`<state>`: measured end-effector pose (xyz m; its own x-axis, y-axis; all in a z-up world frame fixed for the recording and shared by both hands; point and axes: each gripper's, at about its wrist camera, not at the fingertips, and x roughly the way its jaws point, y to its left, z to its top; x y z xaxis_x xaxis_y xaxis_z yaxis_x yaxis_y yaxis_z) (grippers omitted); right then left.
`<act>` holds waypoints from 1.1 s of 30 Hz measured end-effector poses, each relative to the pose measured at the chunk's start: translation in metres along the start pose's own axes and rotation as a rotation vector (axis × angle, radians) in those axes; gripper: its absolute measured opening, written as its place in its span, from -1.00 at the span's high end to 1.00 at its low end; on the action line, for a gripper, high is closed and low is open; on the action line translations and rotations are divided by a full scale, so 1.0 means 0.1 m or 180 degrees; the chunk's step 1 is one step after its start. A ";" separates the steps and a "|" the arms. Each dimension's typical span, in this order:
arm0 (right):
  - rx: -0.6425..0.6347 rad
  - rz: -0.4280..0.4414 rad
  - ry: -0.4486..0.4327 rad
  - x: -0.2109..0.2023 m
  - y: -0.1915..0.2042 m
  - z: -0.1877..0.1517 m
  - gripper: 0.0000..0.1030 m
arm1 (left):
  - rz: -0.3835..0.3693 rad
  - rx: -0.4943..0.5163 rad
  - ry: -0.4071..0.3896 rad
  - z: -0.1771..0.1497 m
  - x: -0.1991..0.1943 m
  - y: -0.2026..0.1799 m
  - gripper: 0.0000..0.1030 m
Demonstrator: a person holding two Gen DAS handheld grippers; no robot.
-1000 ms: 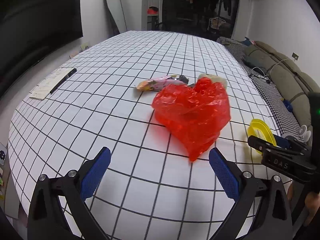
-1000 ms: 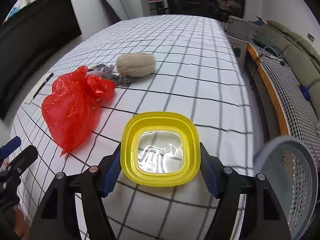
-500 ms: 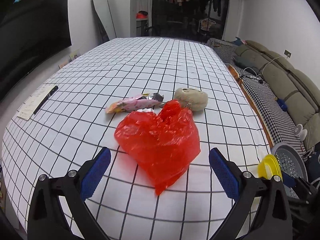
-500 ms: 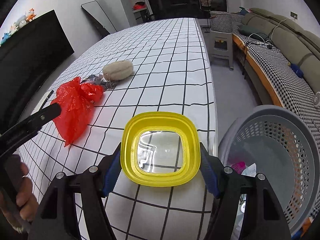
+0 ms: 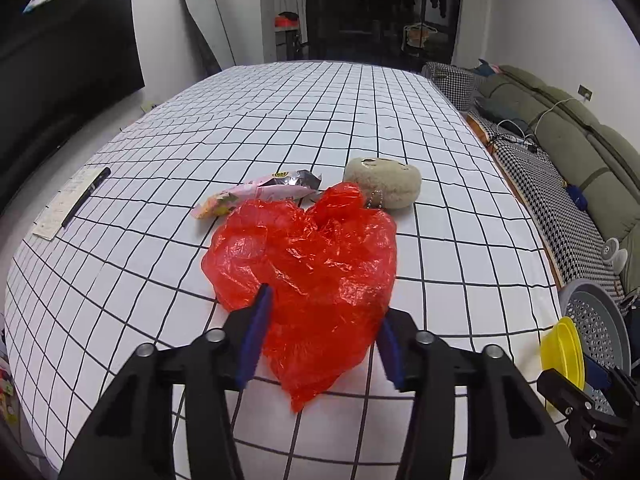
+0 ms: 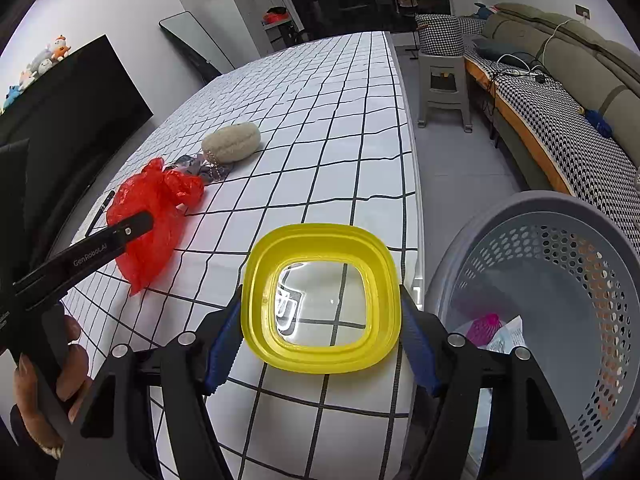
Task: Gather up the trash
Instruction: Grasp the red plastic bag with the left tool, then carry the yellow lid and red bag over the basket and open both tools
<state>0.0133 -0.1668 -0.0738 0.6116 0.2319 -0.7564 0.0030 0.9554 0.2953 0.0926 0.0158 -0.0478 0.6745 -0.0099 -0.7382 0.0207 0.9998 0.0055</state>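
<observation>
Two grips: left gripper (image 5: 320, 332) pinching red bag (image 5: 308, 276), right gripper (image 6: 320, 332) clamping yellow lid (image 6: 320, 298) (basket (image 6: 560, 216) drop seems next)

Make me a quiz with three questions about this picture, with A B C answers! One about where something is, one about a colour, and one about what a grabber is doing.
1. Where is the basket?
A. On the table
B. On the floor beside the table
C. On the sofa

2. What colour is the lid in the right gripper?
A. Yellow
B. Green
C. Blue

3. What is the left gripper doing?
A. Holding the pen
B. Wide open above the basket
C. Closing around the red bag

Answers:
1 B, it stands low, past the table's edge.
2 A, its rim is bright yellow.
3 C, its pads sit on both sides of the bag.
</observation>
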 end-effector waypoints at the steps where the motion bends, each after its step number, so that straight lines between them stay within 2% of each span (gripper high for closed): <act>1: 0.0008 0.0009 -0.0006 -0.02 -0.01 -0.01 -0.32 | -0.0003 0.0002 -0.0005 -0.01 -0.03 0.01 0.29; 2: 0.0012 0.0012 -0.0012 -0.03 -0.01 -0.03 -0.32 | -0.0007 0.0002 -0.0009 -0.02 -0.06 0.01 0.34; 9: 0.0048 -0.0006 -0.0090 -0.21 -0.07 -0.13 -0.32 | -0.0054 0.0034 -0.0146 -0.10 -0.43 0.01 0.35; 13: 0.0096 -0.0030 -0.0152 -0.38 -0.17 -0.20 -0.32 | -0.0179 0.0117 -0.0227 -0.15 -0.65 -0.13 0.35; 17: 0.0156 -0.0083 -0.0215 -0.54 -0.28 -0.28 -0.32 | -0.0360 0.0199 -0.0255 -0.20 -0.79 -0.30 0.47; 24: 0.0316 -0.0182 -0.0306 -0.77 -0.53 -0.39 -0.32 | -0.0571 0.0379 -0.0234 -0.31 -0.89 -0.63 0.57; 26: 0.0363 -0.0206 -0.0330 -0.82 -0.59 -0.43 -0.32 | -0.0617 0.0412 -0.0214 -0.33 -0.90 -0.69 0.65; 33: 0.0484 -0.0268 -0.0412 -0.99 -0.77 -0.52 -0.32 | -0.0731 0.0541 -0.0255 -0.35 -1.00 -0.92 0.70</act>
<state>-0.0890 -0.2540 -0.0519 0.7005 0.1176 -0.7039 0.1717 0.9296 0.3262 -0.0028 -0.0746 0.0020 0.6939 -0.2439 -0.6775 0.2983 0.9537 -0.0378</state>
